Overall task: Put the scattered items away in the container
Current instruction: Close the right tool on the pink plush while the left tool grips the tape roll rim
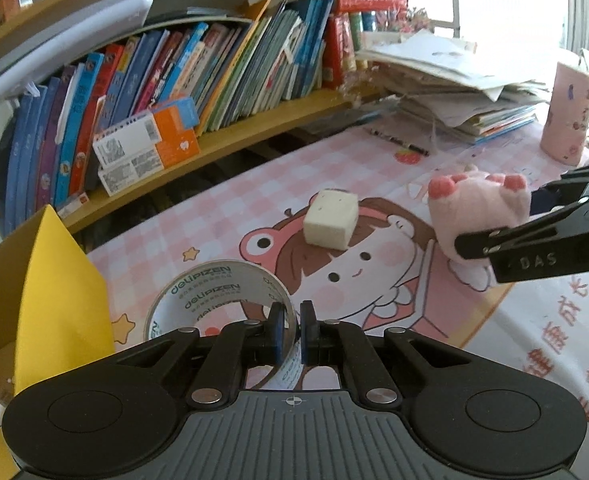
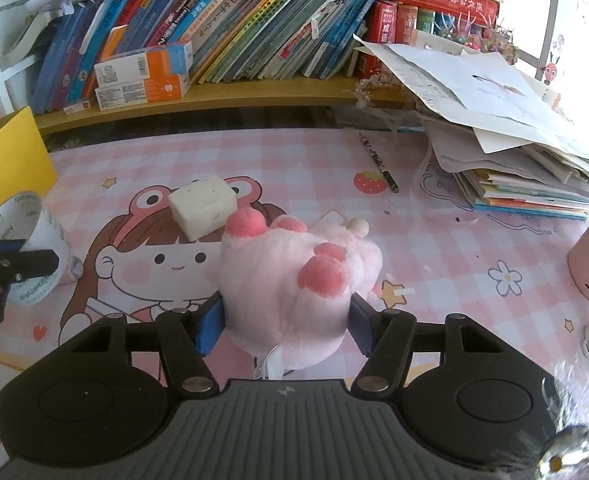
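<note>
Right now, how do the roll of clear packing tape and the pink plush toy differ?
The roll of clear packing tape is a rigid hollow ring, pinched through its wall by the left gripper. The pink plush toy is soft and solid, squeezed across its body by the right gripper. Both are held.

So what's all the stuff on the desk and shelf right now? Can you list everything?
tape roll: one, white with green print, held in the left gripper, near the yellow box
plush toy: one, pink, held in the right gripper
foam cube: one, cream, middle of the mat
yellow box: one, left edge of the desk
pencil: one, dark, near the paper pile
paper pile: one, white, right rear
pink cup: one, far right
books: many, mostly blue, on the shelf
desk mat: one, pink checked
left gripper: black, jaws shut
right gripper: black, jaws shut
</note>
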Demonstrator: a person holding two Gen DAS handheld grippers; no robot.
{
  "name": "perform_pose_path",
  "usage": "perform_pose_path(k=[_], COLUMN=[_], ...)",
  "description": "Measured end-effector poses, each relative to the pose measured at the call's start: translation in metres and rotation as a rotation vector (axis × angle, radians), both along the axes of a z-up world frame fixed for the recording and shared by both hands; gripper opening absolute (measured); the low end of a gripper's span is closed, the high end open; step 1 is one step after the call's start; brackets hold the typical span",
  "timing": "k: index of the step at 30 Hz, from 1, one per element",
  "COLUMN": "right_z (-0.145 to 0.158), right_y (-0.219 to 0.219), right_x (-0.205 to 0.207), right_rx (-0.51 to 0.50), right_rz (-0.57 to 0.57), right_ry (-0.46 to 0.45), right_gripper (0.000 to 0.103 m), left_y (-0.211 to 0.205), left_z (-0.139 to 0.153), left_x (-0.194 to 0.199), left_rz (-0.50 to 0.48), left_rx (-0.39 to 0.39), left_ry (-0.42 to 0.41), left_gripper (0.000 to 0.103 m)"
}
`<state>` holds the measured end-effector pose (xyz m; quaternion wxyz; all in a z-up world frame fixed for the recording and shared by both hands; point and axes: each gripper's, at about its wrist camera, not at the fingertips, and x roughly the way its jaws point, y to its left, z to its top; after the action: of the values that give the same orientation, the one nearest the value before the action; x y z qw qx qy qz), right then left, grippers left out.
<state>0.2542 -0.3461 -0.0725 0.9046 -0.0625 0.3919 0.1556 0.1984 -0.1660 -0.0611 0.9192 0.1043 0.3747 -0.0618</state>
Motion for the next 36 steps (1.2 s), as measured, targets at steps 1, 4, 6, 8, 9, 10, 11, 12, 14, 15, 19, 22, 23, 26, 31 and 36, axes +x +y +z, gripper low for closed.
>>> perform_pose_path(k=[1, 4, 6, 8, 9, 10, 11, 12, 14, 15, 19, 22, 23, 26, 31, 36], right_z=[0.001, 0.003, 0.005, 0.006, 0.007, 0.008, 0.01, 0.011, 0.012, 0.013, 0.015, 0.015, 0.016, 0.016, 0.018, 0.024], right_y=[-0.001, -0.002, -0.003, -0.003, -0.003, -0.003, -0.004, -0.004, -0.003, -0.003, -0.001, 0.0, 0.001, 0.002, 0.008, 0.021], right_x=[-0.003, -0.01, -0.015, -0.019, -0.021, -0.023, -0.025, -0.027, -0.031, -0.033, -0.04, -0.047, -0.049, -0.057, -0.069, -0.082], right_rx=[0.0, 0.001, 0.001, 0.002, 0.002, 0.003, 0.003, 0.004, 0.005, 0.004, 0.002, 0.0, 0.0, -0.003, -0.01, -0.023], right_rz=[0.001, 0.001, 0.0, -0.002, -0.002, -0.002, -0.002, -0.001, 0.0, 0.0, 0.004, 0.002, 0.0, -0.009, -0.029, -0.038], right_ry=[-0.002, -0.006, -0.008, -0.011, -0.013, -0.016, -0.019, -0.022, -0.028, -0.029, -0.027, -0.029, -0.028, -0.027, -0.028, -0.042], right_gripper=[0.06, 0.06, 0.06, 0.06, 0.06, 0.06, 0.06, 0.06, 0.06, 0.06, 0.06, 0.06, 0.06, 0.06, 0.06, 0.06], left_y=[0.0, -0.001, 0.0, 0.0, 0.0, 0.0, 0.0, 0.001, 0.001, 0.001, 0.002, 0.003, 0.003, 0.006, 0.013, 0.029], left_z=[0.003, 0.011, 0.015, 0.019, 0.02, 0.021, 0.023, 0.024, 0.026, 0.027, 0.03, 0.031, 0.031, 0.031, 0.033, 0.039], left_x=[-0.003, -0.012, -0.018, -0.023, -0.025, -0.027, -0.03, -0.032, -0.036, -0.038, -0.045, -0.05, -0.052, -0.057, -0.067, -0.08], left_rz=[-0.002, -0.003, -0.001, 0.001, 0.001, 0.002, 0.003, 0.003, 0.004, 0.003, 0.0, -0.005, -0.008, -0.02, -0.037, -0.044], left_rx=[-0.003, -0.014, -0.025, -0.033, -0.036, -0.038, -0.041, -0.044, -0.048, -0.049, -0.053, -0.055, -0.056, -0.062, -0.083, -0.114], left_ry=[-0.006, -0.021, -0.03, -0.036, -0.039, -0.042, -0.044, -0.046, -0.053, -0.055, -0.06, -0.061, -0.061, -0.061, -0.069, -0.084], left_gripper=[0.006, 0.006, 0.006, 0.006, 0.006, 0.006, 0.006, 0.006, 0.006, 0.006, 0.006, 0.006, 0.006, 0.006, 0.006, 0.006])
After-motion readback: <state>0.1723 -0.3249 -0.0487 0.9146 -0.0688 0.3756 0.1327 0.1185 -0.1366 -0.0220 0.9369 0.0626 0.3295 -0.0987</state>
